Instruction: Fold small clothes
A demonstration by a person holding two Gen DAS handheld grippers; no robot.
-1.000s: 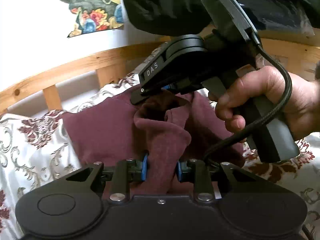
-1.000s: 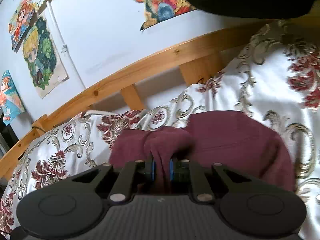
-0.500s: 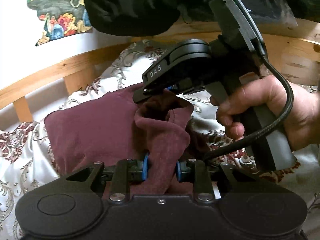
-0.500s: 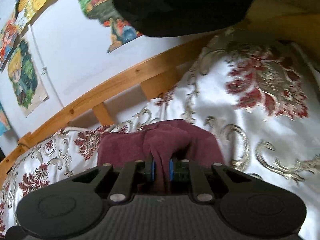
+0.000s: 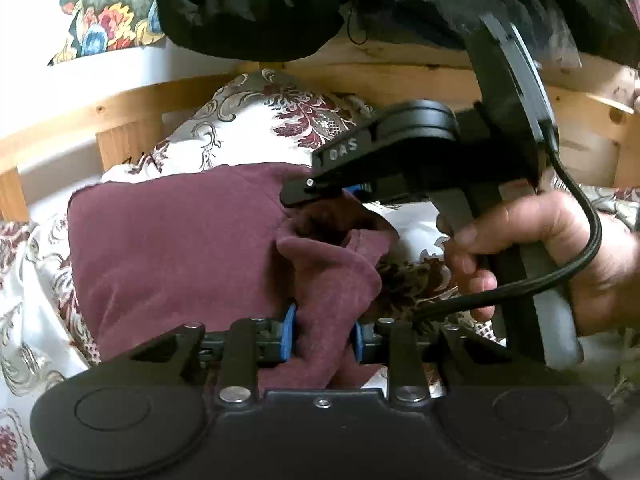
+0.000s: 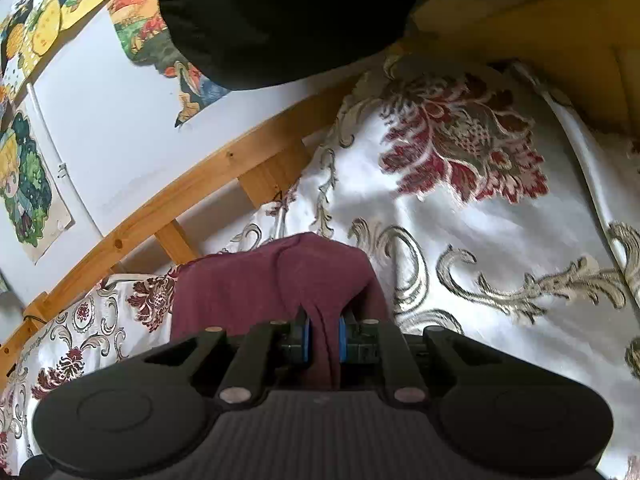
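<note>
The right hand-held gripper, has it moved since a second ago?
Yes. The right hand-held gripper, shut on the maroon garment, has moved rightward in the left wrist view, away from the wooden rail post.

floral bedspread point(image 6: 500, 240), wooden rail point(image 6: 192, 192), wall posters point(image 6: 28, 196)

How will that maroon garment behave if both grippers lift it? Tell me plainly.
Probably floppy: the maroon garment bunches and droops between the left gripper and right gripper. Likely light, since small pinches hold it. Its soft, matte cloth probably won't slip readily.
</note>
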